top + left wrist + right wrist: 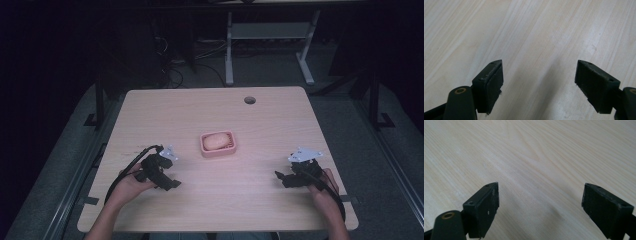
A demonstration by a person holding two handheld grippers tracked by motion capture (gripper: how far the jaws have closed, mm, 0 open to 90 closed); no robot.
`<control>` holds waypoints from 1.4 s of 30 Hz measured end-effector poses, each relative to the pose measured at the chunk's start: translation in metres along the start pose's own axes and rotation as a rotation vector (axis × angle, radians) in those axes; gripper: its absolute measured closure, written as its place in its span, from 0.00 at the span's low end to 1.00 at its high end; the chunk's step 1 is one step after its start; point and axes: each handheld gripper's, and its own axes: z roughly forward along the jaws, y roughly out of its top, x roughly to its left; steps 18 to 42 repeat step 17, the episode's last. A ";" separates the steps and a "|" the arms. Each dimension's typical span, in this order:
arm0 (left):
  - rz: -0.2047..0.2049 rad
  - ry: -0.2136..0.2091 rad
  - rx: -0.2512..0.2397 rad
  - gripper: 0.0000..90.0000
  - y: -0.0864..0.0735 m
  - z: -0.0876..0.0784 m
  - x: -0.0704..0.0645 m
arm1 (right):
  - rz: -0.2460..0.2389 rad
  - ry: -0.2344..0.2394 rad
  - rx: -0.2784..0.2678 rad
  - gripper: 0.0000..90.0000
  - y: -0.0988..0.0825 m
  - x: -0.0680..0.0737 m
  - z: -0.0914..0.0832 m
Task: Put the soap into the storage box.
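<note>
Two grippers rested low over the table (280,115), one at each side of the near half, and both stood released with nothing between their jaws. The left gripper (172,184) sat near the front-left, held in the person's left hand (131,187), and its own view looked down on bare wood between wide-spread pads (492,87). The right gripper (278,176) sat well apart at the front-right, jaws equally wide over bare wood in its view. The soap (216,140) lay in the pink dish (218,153) at the table's middle, between the two grippers and a little beyond them, touched by neither.

The likely risk was in the reach. The soap looked smooth and rounded, so a pinch set off its middle could squirt it out of the jaws. The dish looked light; a jaw catching its rim might drag or tip it, unless the other gripper steadied it first.
</note>
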 end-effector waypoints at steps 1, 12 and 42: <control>-0.007 -0.001 -0.008 0.25 -0.001 0.000 0.000 | -0.001 0.000 0.001 0.15 0.000 0.000 0.000; -0.012 0.006 -0.005 0.25 -0.014 -0.005 -0.003 | 0.003 0.003 0.000 0.15 -0.001 0.000 0.000; -0.023 0.011 -0.010 0.24 -0.022 -0.006 -0.005 | 0.004 0.006 0.001 0.15 -0.002 0.000 0.000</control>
